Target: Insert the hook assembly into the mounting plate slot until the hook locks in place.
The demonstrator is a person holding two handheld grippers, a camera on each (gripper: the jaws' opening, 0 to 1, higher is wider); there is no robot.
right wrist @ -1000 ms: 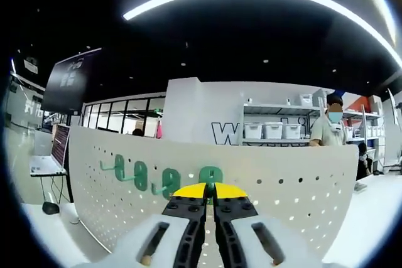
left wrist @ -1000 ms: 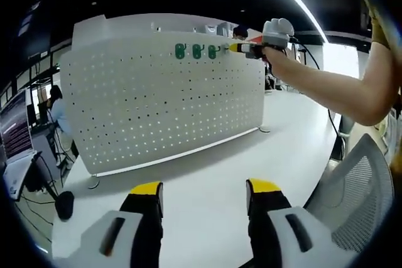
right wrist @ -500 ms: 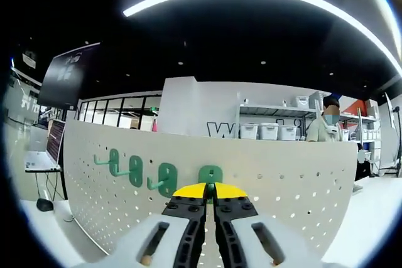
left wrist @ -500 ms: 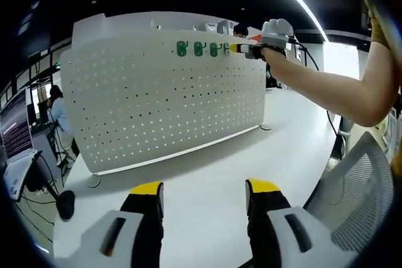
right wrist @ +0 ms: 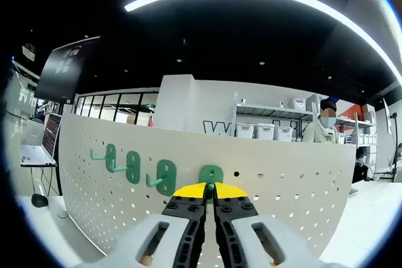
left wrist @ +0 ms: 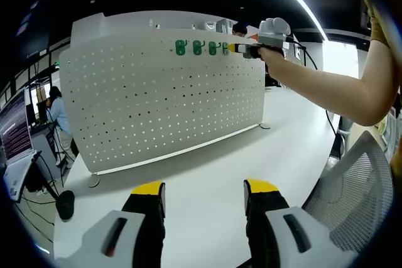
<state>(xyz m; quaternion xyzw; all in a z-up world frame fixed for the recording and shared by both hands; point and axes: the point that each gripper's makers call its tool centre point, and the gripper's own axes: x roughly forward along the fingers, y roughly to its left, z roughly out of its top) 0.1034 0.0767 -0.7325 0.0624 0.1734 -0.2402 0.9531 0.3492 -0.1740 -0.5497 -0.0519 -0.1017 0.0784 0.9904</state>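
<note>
The white pegboard (right wrist: 270, 180) stands upright on a white table (left wrist: 207, 180), and a row of green hooks sits along its top edge. In the right gripper view the right gripper (right wrist: 210, 191) has its yellow-tipped jaws pressed together on the fourth hook (right wrist: 211, 175), the one nearest the pegboard's right end; the hook's green plate lies flat against the board just above the tips. Three other hooks (right wrist: 133, 166) hang to its left on the same row, two with prongs sticking out. The left gripper view takes in the whole pegboard from across the table, with the hook row (left wrist: 196, 48) near its top and an arm (left wrist: 326, 86) reaching in to hold the right gripper (left wrist: 242, 48) against it. The left gripper (left wrist: 204, 187) hovers low over the table, well short of the pegboard, jaws wide apart with nothing between them.
</note>
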